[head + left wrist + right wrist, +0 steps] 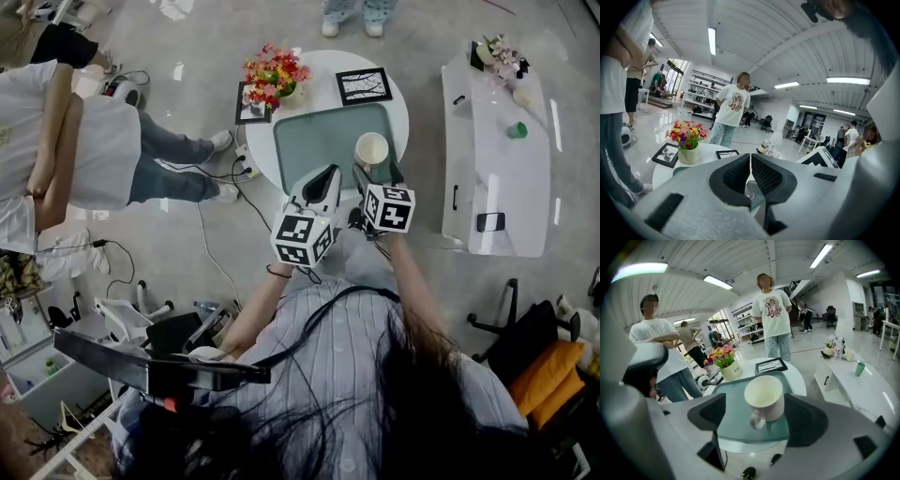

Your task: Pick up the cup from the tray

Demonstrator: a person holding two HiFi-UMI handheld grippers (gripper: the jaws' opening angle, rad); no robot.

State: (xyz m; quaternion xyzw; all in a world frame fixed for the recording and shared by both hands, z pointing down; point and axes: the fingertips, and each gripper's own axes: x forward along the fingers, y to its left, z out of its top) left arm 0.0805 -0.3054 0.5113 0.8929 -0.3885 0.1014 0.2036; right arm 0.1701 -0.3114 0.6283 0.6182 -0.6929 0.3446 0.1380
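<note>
Cup [764, 397] sits on the tray [736, 423] between the spread jaws of the right claw [757, 416].

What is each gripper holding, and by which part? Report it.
Nothing is held. Right gripper open, the cup between its jaws untouched; left gripper shut, empty.

Bare tray [314, 141] beside cup [371, 150] (flowers [275, 75] off its far corner)

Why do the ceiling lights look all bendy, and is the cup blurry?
Right gripper view: the wide lens curves the ceiling lights and darkens the corners; the cup looks sharp. Left gripper view: same curving, plus glare on the shiny floor. Head view: hardly any bending.
</note>
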